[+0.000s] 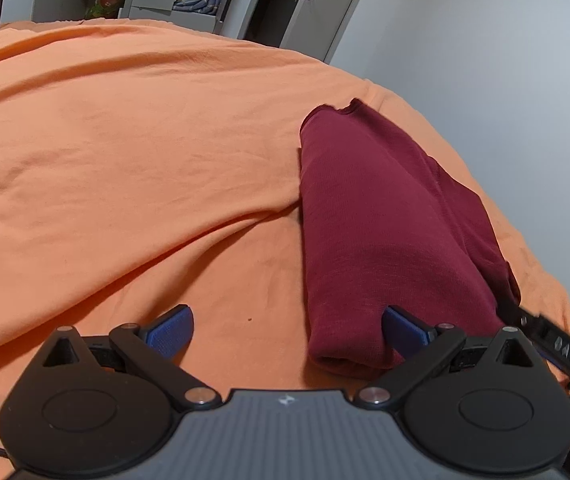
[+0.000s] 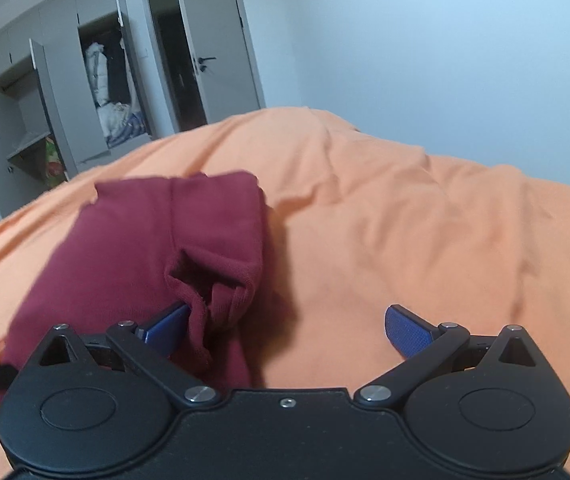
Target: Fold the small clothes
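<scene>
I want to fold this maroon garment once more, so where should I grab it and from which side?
Grip the maroon garment at its near end, by the loose hemmed opening, coming in low from the near side. It lies as a long folded strip on the orange bedsheet, so lifting that end would likely carry it over.

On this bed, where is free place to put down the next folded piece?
Bare orange bedsheet lies wide to the left of the maroon garment, up to the far bed edge. Right of the garment, seen from the right wrist, more bare sheet. It is crowded only at the garment's near end, where both open grippers' fingers meet it.
</scene>
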{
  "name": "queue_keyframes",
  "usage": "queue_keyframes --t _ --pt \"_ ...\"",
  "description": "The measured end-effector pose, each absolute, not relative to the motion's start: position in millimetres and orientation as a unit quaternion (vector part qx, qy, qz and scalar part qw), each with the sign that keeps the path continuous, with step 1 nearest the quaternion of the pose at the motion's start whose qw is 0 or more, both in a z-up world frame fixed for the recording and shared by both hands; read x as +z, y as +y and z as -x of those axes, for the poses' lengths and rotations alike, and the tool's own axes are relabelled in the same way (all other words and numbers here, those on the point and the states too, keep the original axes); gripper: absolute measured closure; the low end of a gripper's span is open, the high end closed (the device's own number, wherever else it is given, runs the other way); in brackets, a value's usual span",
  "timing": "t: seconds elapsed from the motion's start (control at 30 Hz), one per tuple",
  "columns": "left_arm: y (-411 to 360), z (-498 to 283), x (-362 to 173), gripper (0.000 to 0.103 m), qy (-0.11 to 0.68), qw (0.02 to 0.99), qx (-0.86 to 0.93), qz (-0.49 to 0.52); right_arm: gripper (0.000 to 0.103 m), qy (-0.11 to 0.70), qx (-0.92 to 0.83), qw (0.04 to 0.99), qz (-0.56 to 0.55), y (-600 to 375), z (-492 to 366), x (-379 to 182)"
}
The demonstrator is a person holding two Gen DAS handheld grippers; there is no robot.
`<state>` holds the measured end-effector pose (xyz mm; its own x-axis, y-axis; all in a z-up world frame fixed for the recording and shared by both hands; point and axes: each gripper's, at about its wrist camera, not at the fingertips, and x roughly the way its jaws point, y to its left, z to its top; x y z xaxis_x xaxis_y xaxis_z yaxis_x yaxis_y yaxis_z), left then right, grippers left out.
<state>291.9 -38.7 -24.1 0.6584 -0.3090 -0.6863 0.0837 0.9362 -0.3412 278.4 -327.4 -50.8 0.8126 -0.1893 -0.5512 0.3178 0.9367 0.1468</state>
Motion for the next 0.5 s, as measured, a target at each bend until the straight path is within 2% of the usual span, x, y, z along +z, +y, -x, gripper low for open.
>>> queue_keyframes --t 0.27,0.5 --pt "-41.4 -289.5 -27.6 0.001 0.394 0.903 -0.113 0.125 0.001 0.273 -0.130 0.947 -0.108 -323.8 -259.4 -65.8" --pt "-37.2 -292.3 -22.9 0.001 0.390 0.903 -0.114 0.138 0.000 0.241 -0.112 0.956 -0.125 -329.3 -245.2 -63.5"
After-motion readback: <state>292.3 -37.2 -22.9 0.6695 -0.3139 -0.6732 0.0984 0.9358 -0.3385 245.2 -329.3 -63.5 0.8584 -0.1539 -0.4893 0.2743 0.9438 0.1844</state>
